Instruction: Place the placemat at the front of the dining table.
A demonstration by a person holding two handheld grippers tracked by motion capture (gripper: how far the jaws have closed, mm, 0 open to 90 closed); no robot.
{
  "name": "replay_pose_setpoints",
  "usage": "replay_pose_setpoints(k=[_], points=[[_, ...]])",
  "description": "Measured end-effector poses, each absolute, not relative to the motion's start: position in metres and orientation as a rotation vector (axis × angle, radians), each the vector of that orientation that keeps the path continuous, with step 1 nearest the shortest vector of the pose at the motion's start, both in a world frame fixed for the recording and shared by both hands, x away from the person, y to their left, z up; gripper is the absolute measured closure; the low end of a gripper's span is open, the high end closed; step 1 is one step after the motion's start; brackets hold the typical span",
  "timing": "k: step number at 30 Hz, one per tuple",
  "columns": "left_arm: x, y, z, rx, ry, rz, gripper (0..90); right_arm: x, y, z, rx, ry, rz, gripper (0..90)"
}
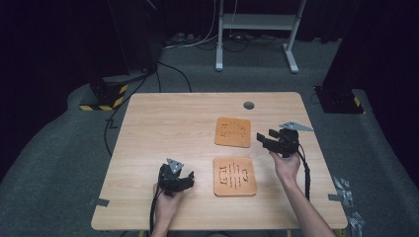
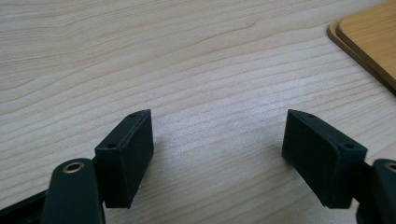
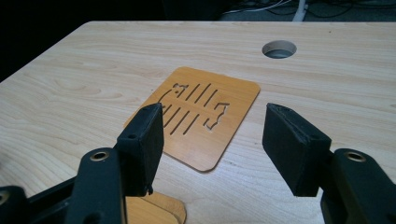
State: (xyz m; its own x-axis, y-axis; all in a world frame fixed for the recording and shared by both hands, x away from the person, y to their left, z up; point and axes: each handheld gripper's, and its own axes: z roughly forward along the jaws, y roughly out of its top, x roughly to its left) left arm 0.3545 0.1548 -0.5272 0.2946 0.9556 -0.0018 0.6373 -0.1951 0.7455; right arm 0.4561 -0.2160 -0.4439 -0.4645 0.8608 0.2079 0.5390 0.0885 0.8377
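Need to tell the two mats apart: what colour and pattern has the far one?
Orange-brown far mat, with cut-out parallel slots and angular shapes; clearest in the right gripper view.

1. A light wooden table (image 1: 163,123) with rounded corners stands on grey carpet
2. A round cable hole (image 1: 248,105) sits near its far edge
3. Two orange cut-out mats lie flat on it: the far mat (image 1: 232,132) and the near mat (image 1: 234,176), apart
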Motion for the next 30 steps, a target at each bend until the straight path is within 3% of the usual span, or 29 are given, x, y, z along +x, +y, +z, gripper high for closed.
replay_pose_setpoints(k=[30], points=[[0.355,0.155,-0.527,1.923,1.421,0.634,24.5,0.425,-0.243,-0.449,1.370,2.009,1.386,38.7]])
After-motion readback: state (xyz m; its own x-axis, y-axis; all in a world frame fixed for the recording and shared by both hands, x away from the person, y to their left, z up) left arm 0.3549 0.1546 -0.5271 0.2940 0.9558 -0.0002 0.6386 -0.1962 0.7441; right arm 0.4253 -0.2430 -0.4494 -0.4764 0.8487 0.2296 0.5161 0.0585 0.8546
